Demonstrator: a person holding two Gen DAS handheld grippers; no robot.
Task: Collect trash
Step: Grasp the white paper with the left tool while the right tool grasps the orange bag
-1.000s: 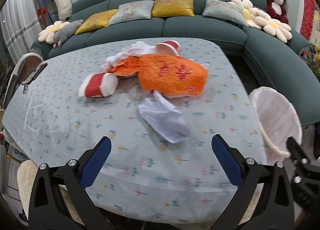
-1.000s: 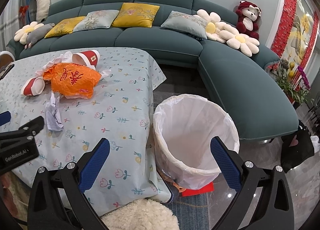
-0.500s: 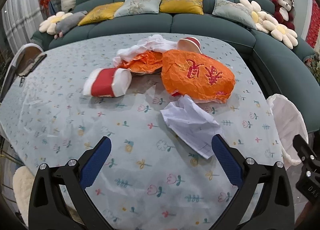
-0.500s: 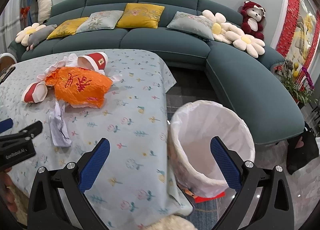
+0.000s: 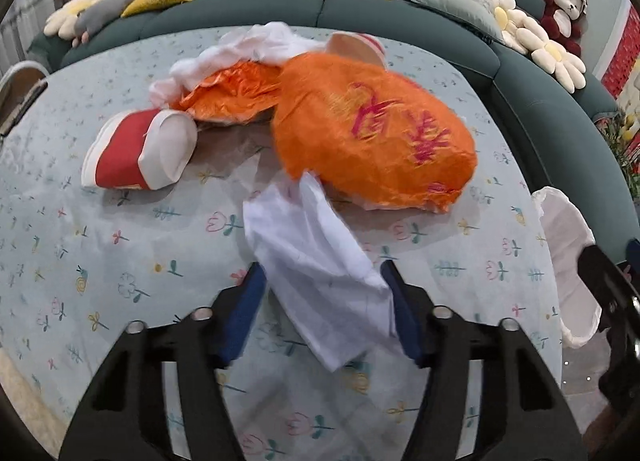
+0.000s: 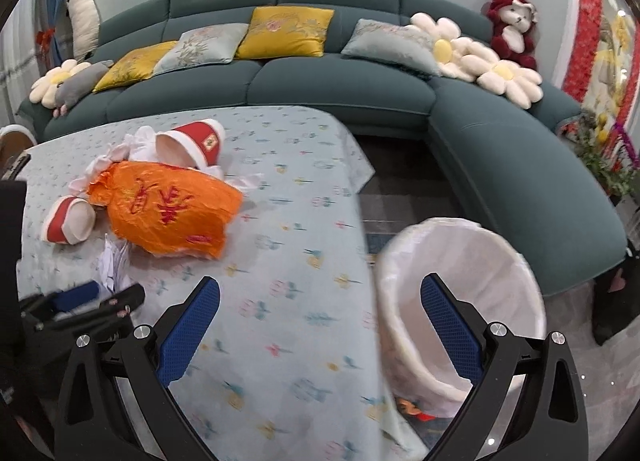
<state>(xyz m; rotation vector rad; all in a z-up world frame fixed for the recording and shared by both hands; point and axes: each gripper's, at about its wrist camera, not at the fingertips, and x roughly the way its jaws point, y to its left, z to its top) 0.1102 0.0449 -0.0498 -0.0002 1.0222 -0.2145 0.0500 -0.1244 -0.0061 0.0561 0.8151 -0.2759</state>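
Note:
A crumpled white paper (image 5: 316, 265) lies on the flowered tablecloth, and my left gripper (image 5: 320, 293) stands open around its near end, one blue finger on each side. The paper also shows in the right wrist view (image 6: 112, 265). Behind it lie an orange bag (image 5: 376, 133), a red and white paper cup (image 5: 140, 149) on its side, a second cup (image 5: 356, 47) and white plastic (image 5: 244, 49). My right gripper (image 6: 320, 313) is open and empty over the table's right edge, beside the white-lined bin (image 6: 460, 285).
The table (image 6: 288, 197) ends at the right, with the bin on the floor beside it, seen in the left wrist view (image 5: 564, 245). A teal sofa (image 6: 340, 77) with cushions curves behind and to the right. A dark object (image 5: 20, 101) lies at the table's far left.
My left gripper has moved forward over the table to the white paper and its fingers have narrowed around it. My right gripper has shifted left, over the table edge.

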